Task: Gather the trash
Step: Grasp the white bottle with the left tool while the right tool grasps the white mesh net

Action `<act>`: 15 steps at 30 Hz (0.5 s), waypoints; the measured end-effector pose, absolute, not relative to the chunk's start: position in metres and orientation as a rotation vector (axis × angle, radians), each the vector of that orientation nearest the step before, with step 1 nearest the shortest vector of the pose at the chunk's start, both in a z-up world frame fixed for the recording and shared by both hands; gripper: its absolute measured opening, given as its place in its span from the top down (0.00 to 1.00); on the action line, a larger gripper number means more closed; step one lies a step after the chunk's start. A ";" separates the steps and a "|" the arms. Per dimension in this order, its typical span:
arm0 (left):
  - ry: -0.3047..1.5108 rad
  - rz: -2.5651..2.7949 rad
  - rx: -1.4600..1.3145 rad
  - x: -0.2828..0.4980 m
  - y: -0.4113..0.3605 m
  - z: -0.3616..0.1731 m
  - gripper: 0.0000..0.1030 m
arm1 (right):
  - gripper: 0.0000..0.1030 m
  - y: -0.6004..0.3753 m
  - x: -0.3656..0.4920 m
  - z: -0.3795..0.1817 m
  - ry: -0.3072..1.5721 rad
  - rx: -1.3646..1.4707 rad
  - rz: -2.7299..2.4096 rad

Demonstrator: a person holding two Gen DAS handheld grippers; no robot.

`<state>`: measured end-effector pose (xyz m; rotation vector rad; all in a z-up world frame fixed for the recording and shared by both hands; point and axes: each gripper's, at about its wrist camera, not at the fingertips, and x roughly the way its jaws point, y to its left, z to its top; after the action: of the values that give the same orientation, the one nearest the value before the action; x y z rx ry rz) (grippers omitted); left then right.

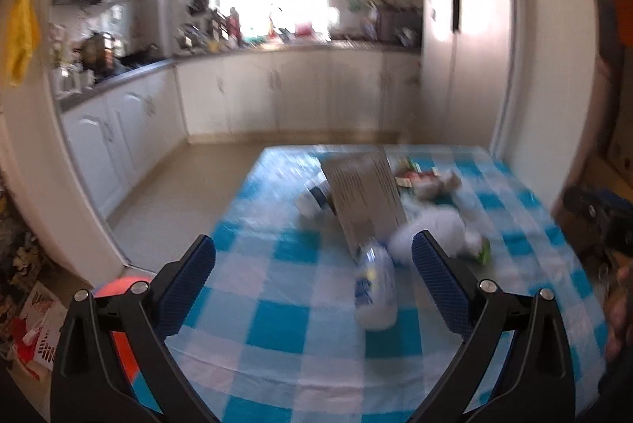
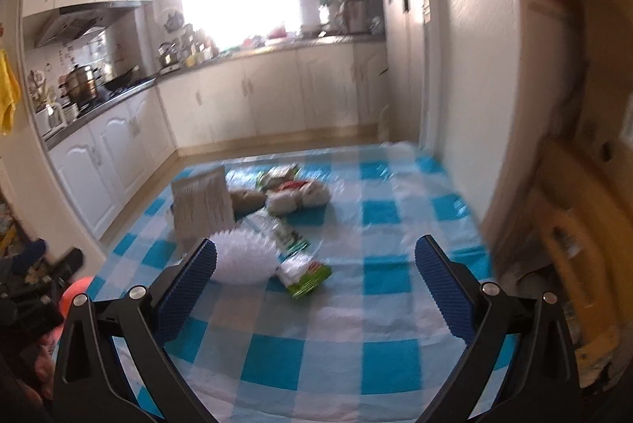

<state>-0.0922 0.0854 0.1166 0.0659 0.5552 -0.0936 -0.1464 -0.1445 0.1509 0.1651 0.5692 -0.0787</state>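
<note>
Left wrist view is smeared: my left gripper (image 1: 312,260) hangs spread and empty over the blue-checked tablecloth (image 1: 277,324), with a plastic bottle (image 1: 375,294) lying between its fingers' lines and a tilted cardboard sheet (image 1: 364,197) hiding part of a second bottle (image 1: 314,197). My right gripper (image 2: 315,260) is also spread, empty; its left finger covers an edge of the white spiky ball (image 2: 245,258), beside a green wrapper (image 2: 306,274), farther wrappers (image 2: 294,191) too blurred to name.

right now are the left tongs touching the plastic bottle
Apart. The left wrist view shows the left tongs open and empty, with checked tablecloth visible between both pads and the plastic bottle.
</note>
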 end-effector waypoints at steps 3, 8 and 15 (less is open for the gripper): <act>0.586 -0.152 0.115 -0.091 0.071 0.096 0.03 | 0.04 -0.150 -0.133 0.129 0.629 0.225 -0.012; 0.649 -0.197 0.135 -0.081 0.057 0.073 0.03 | 0.04 -0.156 -0.114 0.099 0.706 0.361 0.090; 0.773 -0.210 0.078 -0.057 0.052 0.048 0.03 | 0.06 -0.150 -0.090 0.090 0.735 0.438 0.220</act>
<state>-0.0569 0.0522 0.0483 0.0781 0.7733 -0.2101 -0.0904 -0.1499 0.0900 0.4376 0.7350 0.2196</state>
